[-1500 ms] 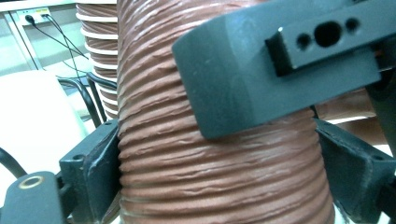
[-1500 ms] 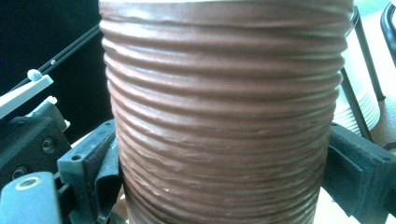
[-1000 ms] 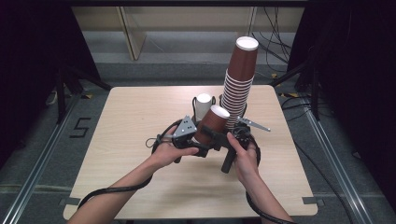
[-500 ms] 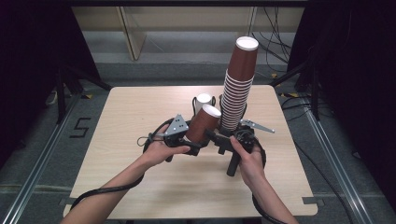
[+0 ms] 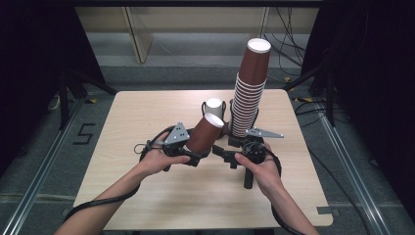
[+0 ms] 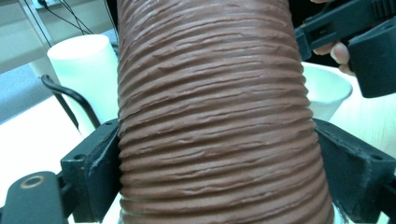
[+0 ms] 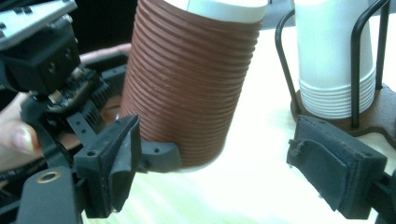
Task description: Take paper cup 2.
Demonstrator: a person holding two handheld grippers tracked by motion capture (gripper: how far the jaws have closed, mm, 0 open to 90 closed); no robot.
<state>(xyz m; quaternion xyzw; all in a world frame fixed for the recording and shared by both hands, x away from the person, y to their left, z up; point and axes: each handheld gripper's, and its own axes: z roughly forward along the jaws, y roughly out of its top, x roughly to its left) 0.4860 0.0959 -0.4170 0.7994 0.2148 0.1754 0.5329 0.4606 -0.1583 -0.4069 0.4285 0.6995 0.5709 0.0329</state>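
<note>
Brown ribbed cup (image 5: 204,133) sits tilted in my left gripper (image 5: 188,149) above the wooden table (image 5: 147,196) in the high view, its white-lined mouth turned up and away from me. My right gripper (image 5: 230,147) is just beside the cup's lower end. Behind them stands a tall stack of brown cups (image 5: 248,93), with a white cup stack (image 5: 214,108) in a black wire holder just left of it.

Left gripper view: the ribbed cup (image 6: 215,112) is clamped between my two black jaws, both pads pressed against its wall. The white stack (image 6: 84,70) stands behind at left.

Right gripper view: my right gripper (image 7: 212,163) stands partly open, its jaws having just been closing. The cup (image 7: 191,88) lies off toward the left jaw; whether that pad touches it I cannot tell. The right jaw is well clear. The white stack (image 7: 334,60) sits in its wire holder (image 7: 285,70) at right.
</note>
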